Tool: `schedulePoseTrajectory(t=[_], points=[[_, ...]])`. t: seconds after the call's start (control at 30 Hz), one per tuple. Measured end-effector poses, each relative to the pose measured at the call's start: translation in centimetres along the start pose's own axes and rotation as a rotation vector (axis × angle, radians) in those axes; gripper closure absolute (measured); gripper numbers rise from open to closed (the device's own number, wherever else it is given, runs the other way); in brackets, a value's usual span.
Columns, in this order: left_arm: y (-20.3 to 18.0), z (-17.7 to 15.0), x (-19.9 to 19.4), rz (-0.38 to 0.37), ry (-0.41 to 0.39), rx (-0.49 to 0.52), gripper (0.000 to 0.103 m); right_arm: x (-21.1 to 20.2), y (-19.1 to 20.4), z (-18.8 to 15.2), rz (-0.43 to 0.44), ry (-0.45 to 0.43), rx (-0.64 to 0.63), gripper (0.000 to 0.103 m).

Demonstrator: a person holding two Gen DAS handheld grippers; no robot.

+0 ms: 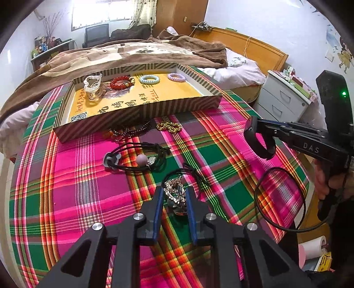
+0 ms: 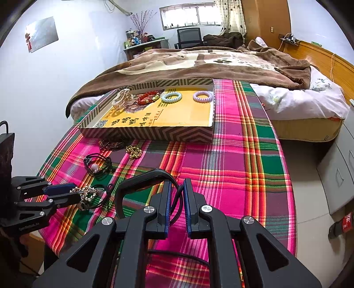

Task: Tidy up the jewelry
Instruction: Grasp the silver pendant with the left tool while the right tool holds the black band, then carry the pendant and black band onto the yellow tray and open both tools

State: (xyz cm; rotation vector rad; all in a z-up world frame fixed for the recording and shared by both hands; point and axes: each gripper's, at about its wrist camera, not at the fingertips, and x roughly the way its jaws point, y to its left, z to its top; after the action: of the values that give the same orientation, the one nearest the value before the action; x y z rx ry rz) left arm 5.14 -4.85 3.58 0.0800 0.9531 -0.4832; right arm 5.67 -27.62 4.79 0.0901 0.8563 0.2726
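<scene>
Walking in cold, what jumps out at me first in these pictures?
Probably the loud pink-and-green plaid cloth over the table, then the striped box at its far side holding bracelets and coil hair ties. Nearer, the right gripper holds a black band, and the left gripper straddles a silvery chain.

silver chain (image 1: 176,195) | heaped on plaid cloth; black band (image 1: 261,141) | lifted; tray (image 1: 141,110) | four pieces

A: What lies behind the plaid cloth (image 1: 73,168)?
B: A bed (image 2: 305,104) with brown blanket (image 2: 199,64); chair (image 2: 189,37) under the window (image 2: 190,16); white drawers (image 1: 281,99) beside it.
</scene>
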Motion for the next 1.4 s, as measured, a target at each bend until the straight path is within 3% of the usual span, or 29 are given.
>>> schedulePoseTrajectory(t=[0.47,0.77,1.4], points=[[0.3,0.6,-0.7,-0.032,-0.060,-0.021,0.083,-0.2,0.2,0.0,-0.004,-0.005,0.010,0.093],[1.5,2.8,-3.0,-0.022,-0.156,-0.040,0.083,-1.0,0.8,0.9,-0.008,-0.030,-0.002,0.093],[7.8,9.0,-4.1,0.031,-0.214,-0.103,0.083,0.2,3.2,8.0,0.030,-0.071,-0.039,0.093]])
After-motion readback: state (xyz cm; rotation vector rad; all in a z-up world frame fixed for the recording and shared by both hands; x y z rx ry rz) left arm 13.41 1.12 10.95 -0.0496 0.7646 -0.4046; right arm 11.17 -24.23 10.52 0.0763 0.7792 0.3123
